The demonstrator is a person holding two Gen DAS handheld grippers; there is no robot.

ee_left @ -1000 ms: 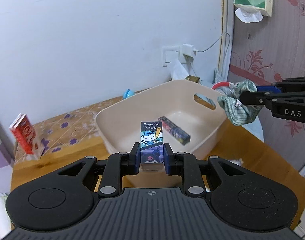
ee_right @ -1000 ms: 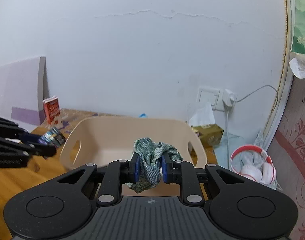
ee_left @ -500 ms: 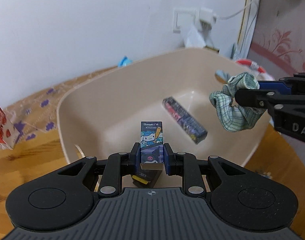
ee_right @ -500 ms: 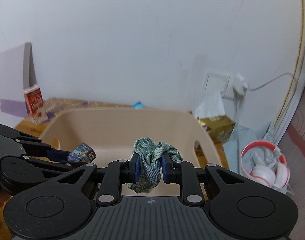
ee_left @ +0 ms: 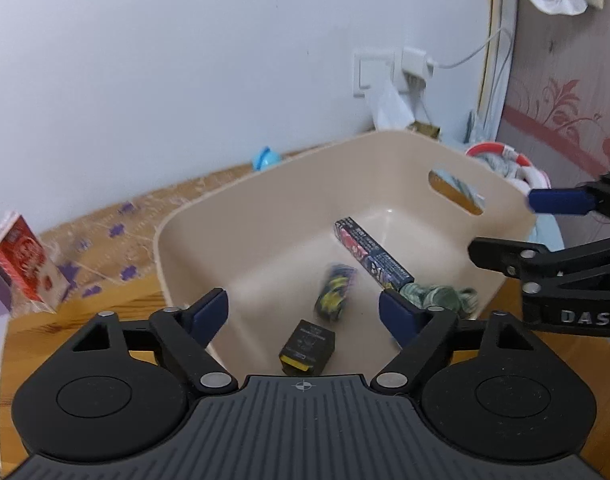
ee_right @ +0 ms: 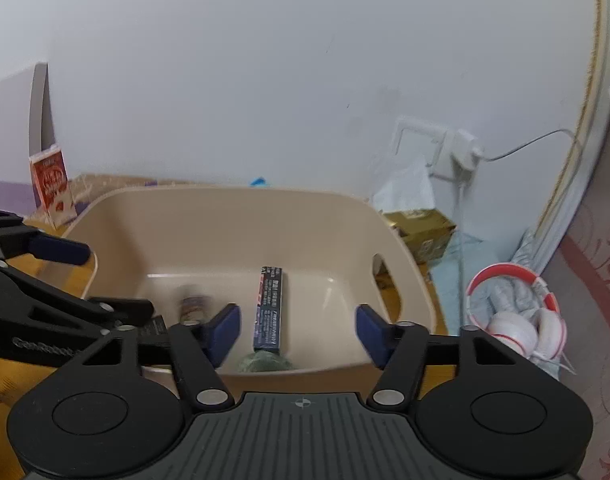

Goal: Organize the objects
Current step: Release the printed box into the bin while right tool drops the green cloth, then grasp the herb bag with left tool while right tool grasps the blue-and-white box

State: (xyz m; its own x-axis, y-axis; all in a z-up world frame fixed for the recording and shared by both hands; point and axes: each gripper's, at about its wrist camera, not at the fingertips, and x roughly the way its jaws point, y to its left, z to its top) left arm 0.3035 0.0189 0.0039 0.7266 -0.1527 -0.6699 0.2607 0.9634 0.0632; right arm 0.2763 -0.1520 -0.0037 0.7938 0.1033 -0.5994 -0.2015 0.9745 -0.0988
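Note:
A beige plastic bin [ee_left: 385, 168] [ee_right: 225, 208] stands on the wooden table. Inside lie a long dark printed box [ee_left: 371, 254] [ee_right: 269, 312], a small black box [ee_left: 307, 346], a blurred small cartoon-printed box [ee_left: 335, 296] [ee_right: 193, 304] and a green checked cloth [ee_left: 437, 296] [ee_right: 265, 362]. My left gripper [ee_left: 303, 312] is open and empty over the bin's near edge. My right gripper [ee_right: 297, 330] is open and empty over the bin's right end; it also shows in the left wrist view [ee_left: 545, 236].
A red and white carton [ee_left: 23, 260] [ee_right: 51, 184] stands on the table at the left. Red and white headphones [ee_right: 517, 320] lie right of the bin. A wall socket [ee_left: 389, 72] with a cable, a tissue and a gold box [ee_right: 421, 232] are behind it.
Both grippers have opened. The cartoon-printed box has dropped from the left gripper into the bin, and the green cloth has dropped from the right gripper into the bin.

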